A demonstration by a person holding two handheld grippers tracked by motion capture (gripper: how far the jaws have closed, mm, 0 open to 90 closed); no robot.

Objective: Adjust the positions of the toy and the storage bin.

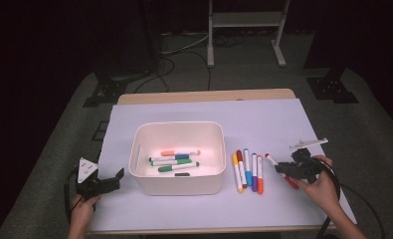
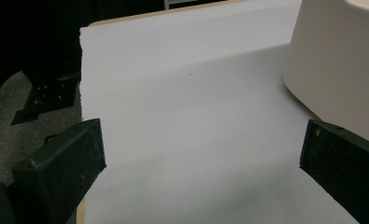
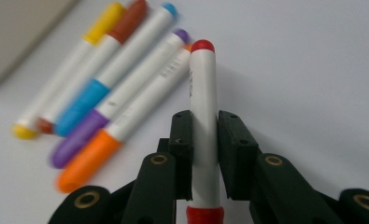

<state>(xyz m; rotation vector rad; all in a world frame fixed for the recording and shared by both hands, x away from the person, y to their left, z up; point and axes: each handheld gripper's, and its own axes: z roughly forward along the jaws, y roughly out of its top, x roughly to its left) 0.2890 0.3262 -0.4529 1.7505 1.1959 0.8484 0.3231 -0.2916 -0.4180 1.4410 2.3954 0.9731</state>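
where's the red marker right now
In the high view the red marker is at the table's right side, clamped in the right tongs, just right of the row of five markers beside the white bin.

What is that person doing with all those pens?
A person is sorting markers. The right gripper is shut on a red marker on the white table cover, beside five more markers lying in a row. Three markers already lie inside the cream bin. The left gripper waits open at the bin's left, holding nothing.
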